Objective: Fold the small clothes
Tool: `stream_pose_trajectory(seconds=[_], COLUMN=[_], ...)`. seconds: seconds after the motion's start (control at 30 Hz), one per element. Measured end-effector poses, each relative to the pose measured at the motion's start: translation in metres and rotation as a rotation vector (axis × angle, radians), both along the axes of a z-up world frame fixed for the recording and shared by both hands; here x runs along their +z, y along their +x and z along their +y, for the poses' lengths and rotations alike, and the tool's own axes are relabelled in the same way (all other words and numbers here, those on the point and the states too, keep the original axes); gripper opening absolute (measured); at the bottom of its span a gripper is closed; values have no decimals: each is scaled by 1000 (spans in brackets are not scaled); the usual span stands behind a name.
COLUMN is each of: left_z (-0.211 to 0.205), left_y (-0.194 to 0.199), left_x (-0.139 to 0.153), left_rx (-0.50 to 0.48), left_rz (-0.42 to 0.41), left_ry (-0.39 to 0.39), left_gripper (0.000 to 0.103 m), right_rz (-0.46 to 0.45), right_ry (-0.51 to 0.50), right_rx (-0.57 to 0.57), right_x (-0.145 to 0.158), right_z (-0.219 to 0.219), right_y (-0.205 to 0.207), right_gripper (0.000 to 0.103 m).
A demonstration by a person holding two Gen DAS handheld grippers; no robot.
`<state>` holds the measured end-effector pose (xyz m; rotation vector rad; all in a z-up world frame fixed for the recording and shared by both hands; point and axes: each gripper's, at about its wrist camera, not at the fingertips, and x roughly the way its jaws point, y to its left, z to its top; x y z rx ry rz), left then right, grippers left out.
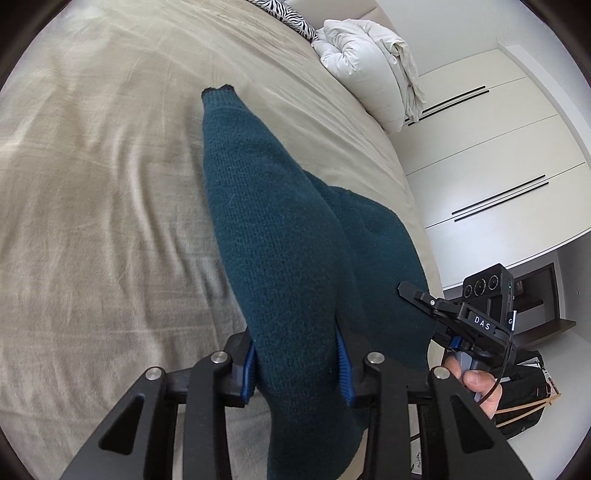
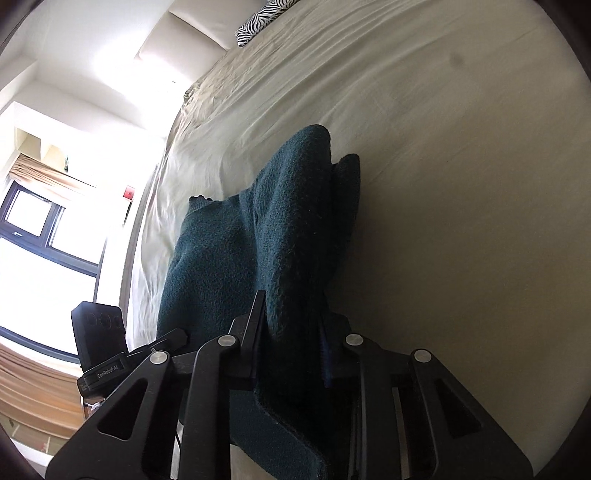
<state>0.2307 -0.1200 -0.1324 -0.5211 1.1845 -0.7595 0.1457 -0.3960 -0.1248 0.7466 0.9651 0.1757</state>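
- Above the wrinkled beige bed sheet (image 1: 92,192), the dark teal knitted garment (image 1: 280,229) is hanging between both grippers.
- Left gripper (image 1: 297,363) is clamping its near edge, cuff pointing to 12 o'clock.
- Right gripper (image 2: 291,339) is pinching a bunched fold of the same knit.
- Folded white duvet (image 1: 364,55) is lying at 1 o'clock.

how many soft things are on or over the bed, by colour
Teal: 1, the knit garment, clamped by the left hand-held gripper and the right hand-held gripper
White: 1, the bundled duvet
Zebra print: 1, the pillow
Total: 3
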Motion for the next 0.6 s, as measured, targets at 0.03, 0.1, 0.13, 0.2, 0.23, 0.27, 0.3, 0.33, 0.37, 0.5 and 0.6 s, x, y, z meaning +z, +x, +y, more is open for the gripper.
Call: stream_pose_trajectory(seconds=[0.03,0.1,0.13,0.2,0.23,0.27,0.3,0.33,0.37,0.5,0.6], left_z=[7,24,34,55,66,79,91,103,115,158,183], left_y=[-5,-18,-25,-40,-49,-59,-68,-78,-88,-124,-137], left_x=[6,17,22,31,35,37,39,40,41,27,-3], left_rx=[1,3,2,6,9,15,25,34,43,67,96], left_rz=[-14,-43,-61,-86,-100,-108,-110,-115,-125,-111,-54], left_ry=[0,4,11,25,34,41,45,52,64,96,118], left_gripper=[37,37,37,37,37,37,37,37,37,37,38], right_rz=[-12,-31,-40,-56,-65,-72,-77,-79,-77,-46,-5], right_ry=[-1,5,10,9,19,30,41,57,74,131,164], right_rx=[12,28,38,68,83,100,115,126,139,180,179], right_x=[6,17,21,28,30,31,31,30,27,2,-26], right_z=[5,17,25,44,56,69,80,94,105,153,179], right_y=[-3,-10,-14,-22,-27,-32,-37,-41,-47,-62,-62], right_gripper=[21,21,21,21,21,21,21,21,21,21,21])
